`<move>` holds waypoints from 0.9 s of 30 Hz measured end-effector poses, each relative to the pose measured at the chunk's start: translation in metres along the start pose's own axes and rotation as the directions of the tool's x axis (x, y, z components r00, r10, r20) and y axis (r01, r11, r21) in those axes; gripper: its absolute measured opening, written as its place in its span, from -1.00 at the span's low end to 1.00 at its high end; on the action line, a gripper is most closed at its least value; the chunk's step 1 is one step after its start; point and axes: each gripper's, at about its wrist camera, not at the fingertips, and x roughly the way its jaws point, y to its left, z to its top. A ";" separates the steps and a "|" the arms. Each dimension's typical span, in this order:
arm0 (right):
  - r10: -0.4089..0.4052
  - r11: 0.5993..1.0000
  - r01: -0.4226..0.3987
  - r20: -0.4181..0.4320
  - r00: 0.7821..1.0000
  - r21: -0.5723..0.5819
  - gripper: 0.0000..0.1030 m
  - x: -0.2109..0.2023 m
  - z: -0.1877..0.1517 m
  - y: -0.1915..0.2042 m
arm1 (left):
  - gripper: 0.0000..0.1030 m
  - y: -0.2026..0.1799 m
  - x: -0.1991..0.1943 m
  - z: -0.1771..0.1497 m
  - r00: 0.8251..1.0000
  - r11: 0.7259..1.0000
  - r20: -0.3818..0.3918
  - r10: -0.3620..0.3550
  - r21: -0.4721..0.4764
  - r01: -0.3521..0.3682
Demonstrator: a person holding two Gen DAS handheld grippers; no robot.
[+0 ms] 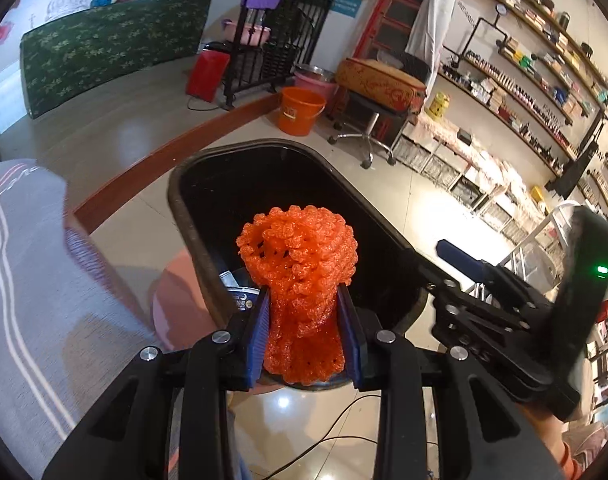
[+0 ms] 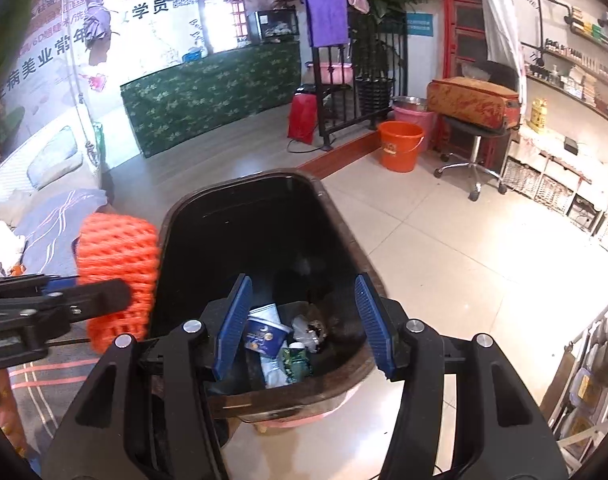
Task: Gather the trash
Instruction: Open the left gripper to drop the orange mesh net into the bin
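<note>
My left gripper (image 1: 304, 304) is shut on an orange foam fruit net (image 1: 299, 272) and holds it over the near end of a black trash bin (image 1: 199, 168). In the right wrist view the net (image 2: 119, 264) hangs at the bin's left rim, with the left gripper (image 2: 75, 300) beside it. My right gripper (image 2: 301, 308) is open and empty above the bin (image 2: 255, 184). Inside lie a blue-and-white cup (image 2: 263, 336), a green wrapper (image 2: 295, 360) and crumpled plastic (image 2: 308, 332). The right gripper (image 1: 460, 260) also shows in the left wrist view, at the bin's right.
A grey striped cloth (image 1: 19, 280) covers a surface on the left. An orange bucket (image 2: 400, 144), a pink basin (image 2: 416, 116) and a swivel stool (image 2: 472, 152) stand behind the bin. Shelves (image 1: 544, 80) line the right wall. Cables (image 1: 324, 440) run on the tiled floor.
</note>
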 end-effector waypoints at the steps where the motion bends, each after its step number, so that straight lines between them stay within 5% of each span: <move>1: -0.005 1.000 0.005 0.003 1.000 0.004 0.05 0.000 0.001 -0.002 | -0.38 -0.002 0.005 0.000 1.000 1.000 -0.009 0.004 0.005 -0.004; 7: -0.022 0.999 0.022 0.017 1.000 0.033 0.05 -0.006 0.005 -0.015 | -0.33 -0.006 0.025 0.004 0.999 1.000 -0.045 -0.003 0.007 0.003; 17: -0.039 0.998 0.037 0.027 0.999 0.055 0.16 -0.007 0.010 -0.025 | 0.60 -0.015 0.023 0.005 0.999 0.998 -0.032 0.037 0.046 -0.035; 27: 0.007 1.000 -0.008 0.025 1.000 0.026 0.30 -0.009 0.011 0.000 | 0.77 0.001 -0.023 0.000 0.997 0.999 0.055 0.054 0.003 -0.054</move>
